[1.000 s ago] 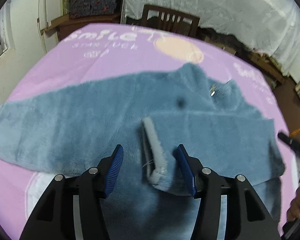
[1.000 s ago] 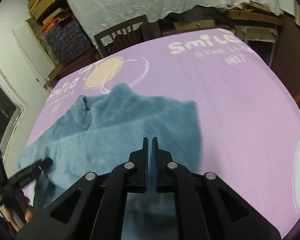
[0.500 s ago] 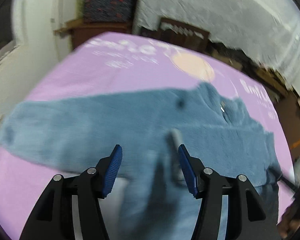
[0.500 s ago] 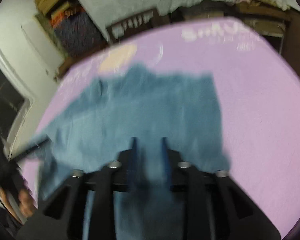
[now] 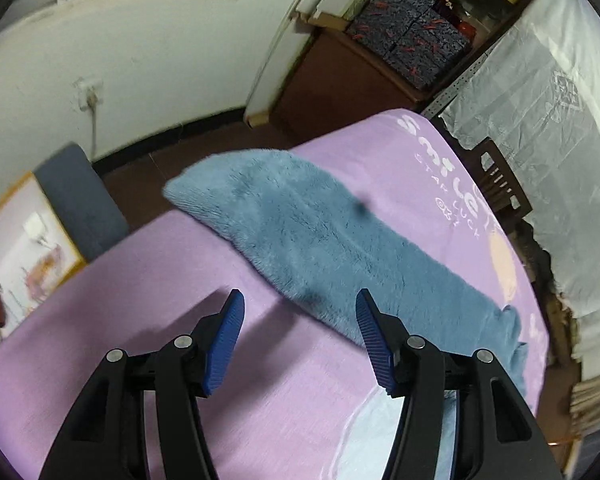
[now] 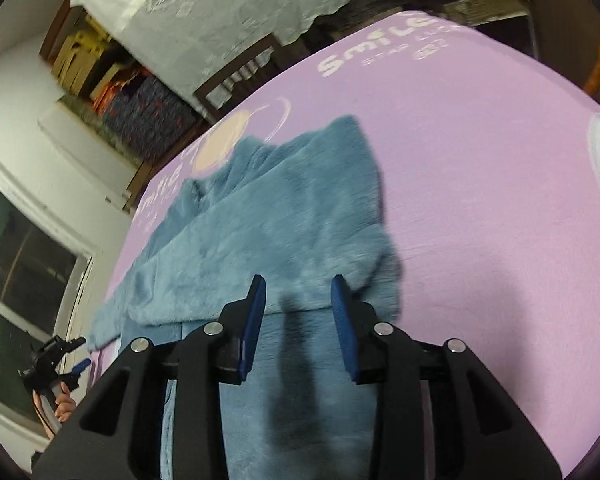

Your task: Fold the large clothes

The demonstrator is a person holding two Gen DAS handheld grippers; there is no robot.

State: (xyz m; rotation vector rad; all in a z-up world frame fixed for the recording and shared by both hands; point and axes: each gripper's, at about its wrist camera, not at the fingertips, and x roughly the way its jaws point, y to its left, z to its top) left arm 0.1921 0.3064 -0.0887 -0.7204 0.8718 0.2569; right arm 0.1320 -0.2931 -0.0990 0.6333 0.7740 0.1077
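**Sleeve runs away from your left gripper**

The blue fleece (image 6: 284, 208) lies on the purple cover (image 6: 480, 200), body partly folded. Its free sleeve (image 5: 300, 224) stretches out flat, long axis slanting from beside your left gripper (image 5: 298, 336) up and left to the cuff at the cover's edge. That gripper is spread and holds nothing; it's the nearer one. Your right gripper (image 6: 298, 320), also spread and empty, hovers over the folded body.

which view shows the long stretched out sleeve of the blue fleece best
The left wrist view: the sleeve runs across the purple sheet unobstructed to its cuff end. The right wrist view shows mostly the folded body, with that sleeve only foreshortened at the left edge.
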